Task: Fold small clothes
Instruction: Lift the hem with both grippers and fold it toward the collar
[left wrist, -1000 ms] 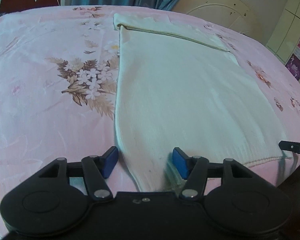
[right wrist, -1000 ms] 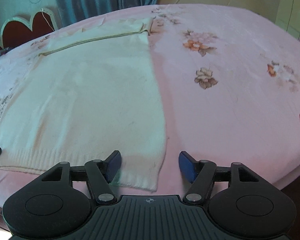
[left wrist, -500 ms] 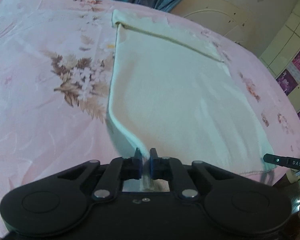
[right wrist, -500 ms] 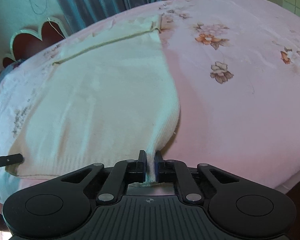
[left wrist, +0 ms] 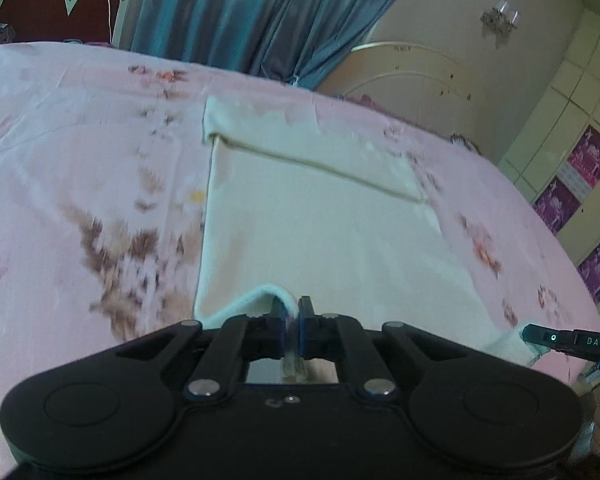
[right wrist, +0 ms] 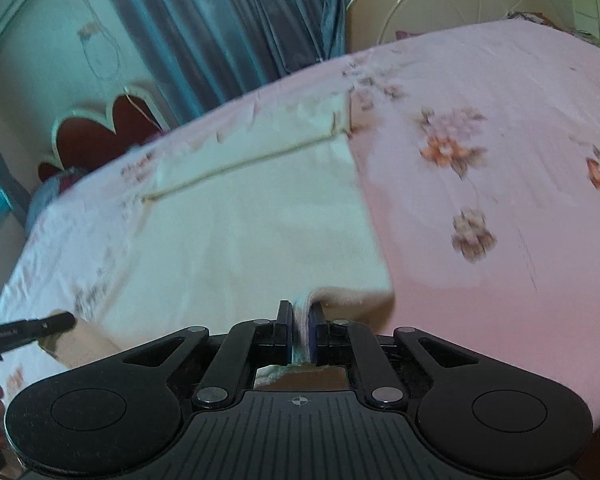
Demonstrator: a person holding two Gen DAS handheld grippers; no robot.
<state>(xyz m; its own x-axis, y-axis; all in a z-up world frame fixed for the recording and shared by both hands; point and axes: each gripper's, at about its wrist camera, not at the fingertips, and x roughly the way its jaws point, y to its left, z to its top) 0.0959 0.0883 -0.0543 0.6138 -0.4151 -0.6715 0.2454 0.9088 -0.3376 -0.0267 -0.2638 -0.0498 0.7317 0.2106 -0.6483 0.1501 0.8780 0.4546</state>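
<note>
Cream knit garment, soft, light, limp; best taken at the hem corners. Left gripper was clamped on the near-left hem corner, right gripper on the near-right. Body lay flat on the pink bed, folded sleeve at the far end. Half a second earlier, the hem sat lower; both corners had since risen.
</note>
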